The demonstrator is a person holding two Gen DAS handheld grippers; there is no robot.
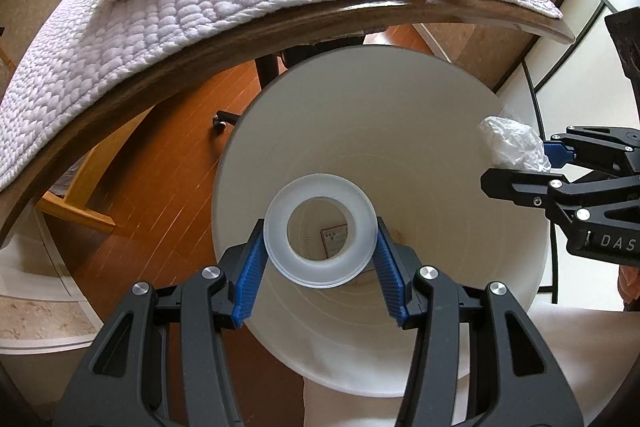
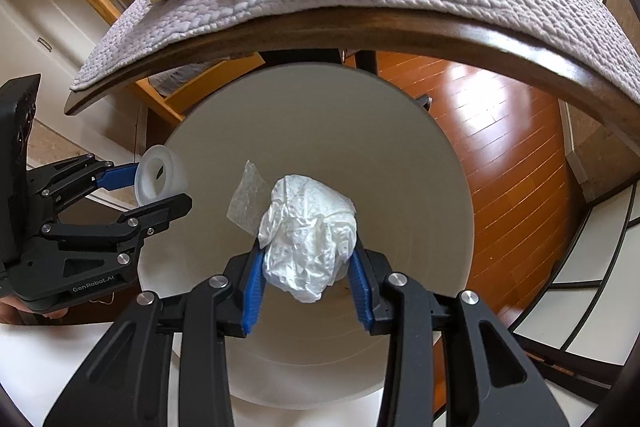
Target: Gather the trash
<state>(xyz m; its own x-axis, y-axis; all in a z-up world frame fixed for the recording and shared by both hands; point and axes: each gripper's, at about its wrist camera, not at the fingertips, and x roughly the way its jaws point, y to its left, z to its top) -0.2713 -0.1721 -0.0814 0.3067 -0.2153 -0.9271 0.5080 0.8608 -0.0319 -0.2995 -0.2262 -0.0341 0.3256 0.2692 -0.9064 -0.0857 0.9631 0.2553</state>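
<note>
left tool point(image 1: 320, 253) clamps translucent white plastic ring point(image 1: 320, 230) over round white bin point(image 1: 400, 131) | right tool point(image 2: 307, 269) grips crumpled white plastic wrapper point(image 2: 308, 231) above bin | risk: light wrapper may cling to pads or drift past rim

A translucent white ring point(image 1: 320, 231) is clamped between the blue pads point(image 1: 250, 283) of the left gripper point(image 1: 320, 267), held over the open mouth of a white bin point(image 1: 420, 147). A small label is seen on the bin floor through the ring's hole. At the bin's right rim, crumpled white plastic point(image 1: 514, 145) is gripped by the right gripper point(image 1: 532, 163). Beyond, a quilted-cloth table edge point(image 1: 280, 23) is seen.
</note>
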